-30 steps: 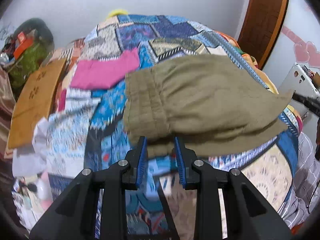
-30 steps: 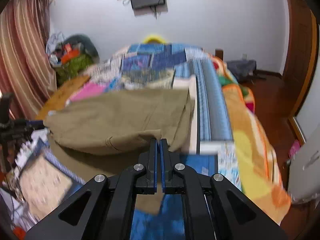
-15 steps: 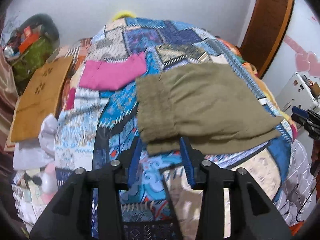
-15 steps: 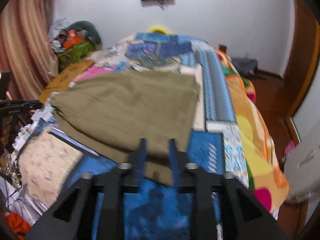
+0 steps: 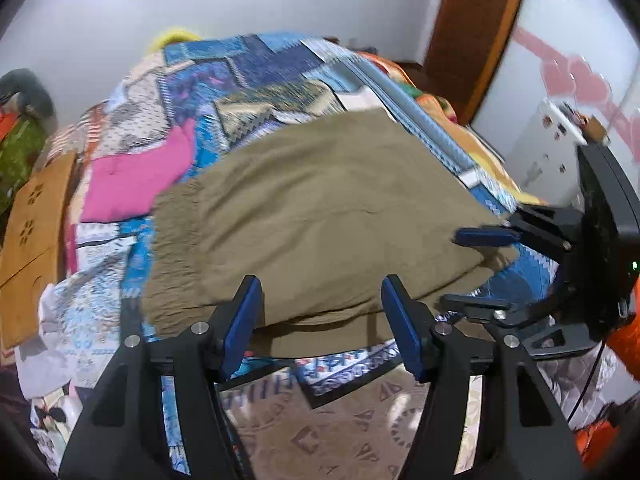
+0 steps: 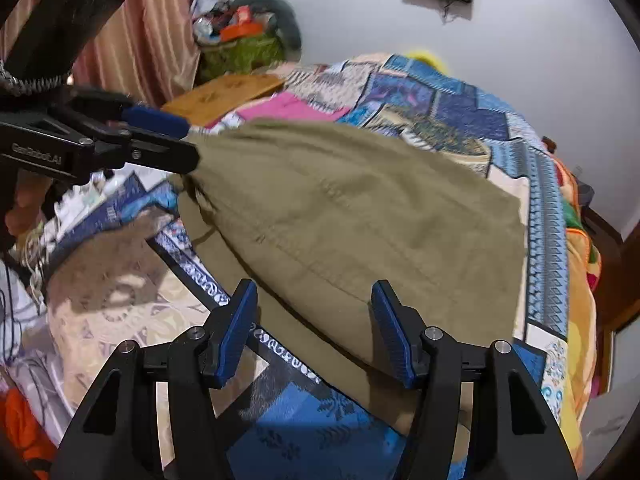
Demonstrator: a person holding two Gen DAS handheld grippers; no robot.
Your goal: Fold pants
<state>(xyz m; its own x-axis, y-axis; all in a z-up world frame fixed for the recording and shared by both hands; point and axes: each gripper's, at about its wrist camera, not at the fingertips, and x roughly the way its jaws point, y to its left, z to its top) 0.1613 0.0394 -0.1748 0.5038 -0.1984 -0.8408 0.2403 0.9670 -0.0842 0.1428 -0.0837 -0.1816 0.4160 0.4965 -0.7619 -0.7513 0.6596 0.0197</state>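
Observation:
The olive-green pants (image 5: pixel 320 224) lie folded over on the patchwork bedspread (image 5: pixel 256 64), elastic waistband to the left in the left wrist view. My left gripper (image 5: pixel 320 320) is open and empty, its blue pads just short of the pants' near edge. My right gripper (image 6: pixel 314 328) is open and empty over the pants (image 6: pixel 360 208) near their front edge. Each gripper shows in the other's view, the right one (image 5: pixel 476 268) at the pants' right corner, the left one (image 6: pixel 160 136) at the waistband end.
A pink garment (image 5: pixel 132 176) lies on the bed beyond the waistband. A wooden board (image 5: pixel 32 216) leans at the bed's left. A cluttered pile (image 6: pixel 240 36) stands by the striped curtain (image 6: pixel 152 28). A wooden door (image 5: pixel 476 20) and white appliance (image 5: pixel 548 148) are at the right.
Both grippers have let go of the pants and opened wide. The lifted layer has dropped flat onto the bed. Both grippers have drawn back slightly.

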